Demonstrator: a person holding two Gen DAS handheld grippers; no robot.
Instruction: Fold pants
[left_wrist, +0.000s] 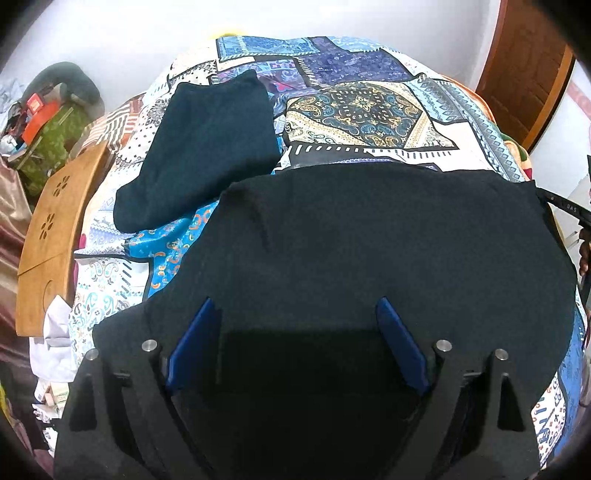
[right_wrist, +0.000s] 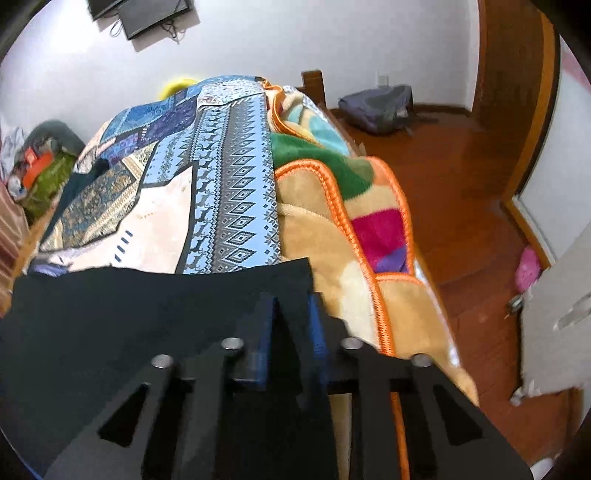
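Note:
Black pants (left_wrist: 369, 236) lie spread flat across the patterned bedsheet (left_wrist: 369, 110). My left gripper (left_wrist: 295, 306) hovers over the near part of the pants with its blue fingers (left_wrist: 195, 339) wide apart and nothing between them. In the right wrist view the pants (right_wrist: 129, 314) fill the lower left. My right gripper (right_wrist: 291, 302) has its blue fingers (right_wrist: 266, 332) close together, pinching the pants' right corner at the bed's right side.
A folded dark teal garment (left_wrist: 207, 147) lies on the sheet at the far left. A wooden board (left_wrist: 55, 229) leans at the bed's left edge, with clutter beyond. A colourful fleece blanket (right_wrist: 351, 221) hangs over the right edge above a wooden floor (right_wrist: 461, 184).

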